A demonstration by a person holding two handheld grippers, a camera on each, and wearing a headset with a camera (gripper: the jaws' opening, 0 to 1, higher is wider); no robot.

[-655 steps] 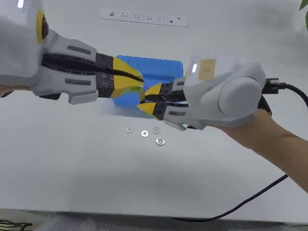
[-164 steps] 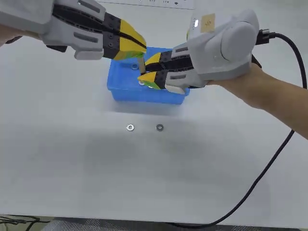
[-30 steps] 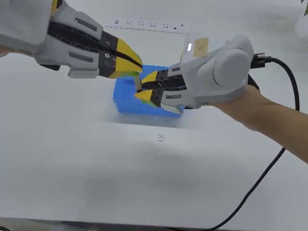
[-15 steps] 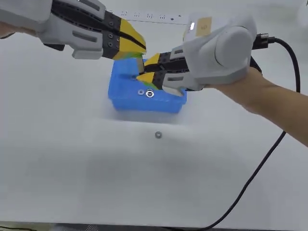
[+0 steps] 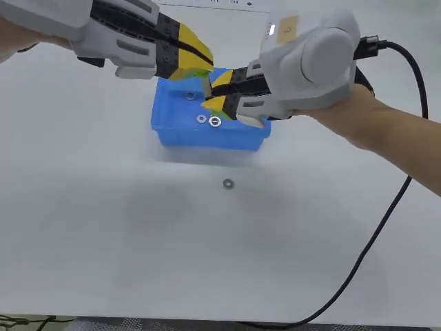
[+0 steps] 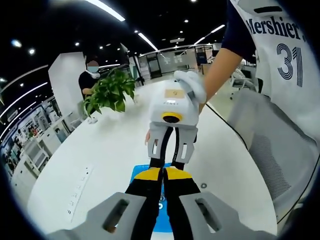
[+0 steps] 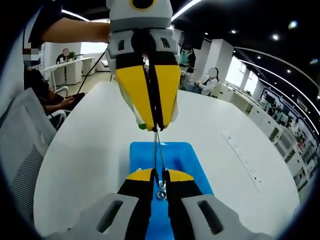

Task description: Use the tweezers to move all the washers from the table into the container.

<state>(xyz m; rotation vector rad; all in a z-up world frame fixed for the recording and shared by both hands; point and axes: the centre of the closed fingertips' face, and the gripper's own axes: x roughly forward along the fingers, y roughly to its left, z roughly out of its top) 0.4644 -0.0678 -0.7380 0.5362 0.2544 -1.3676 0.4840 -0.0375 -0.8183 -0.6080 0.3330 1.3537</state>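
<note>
One washer gone; remaining washer point(image 5: 227, 183) lies apart from right hand-held gripper point(image 5: 209, 91).

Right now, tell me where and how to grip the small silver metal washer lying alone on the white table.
Grip the small silver metal washer across its ring: one tip of the thin metal tweezers in the hole, one outside the rim, coming from straight above. It lies flat on the white table, so a sideways approach would probably find no edge.
</note>
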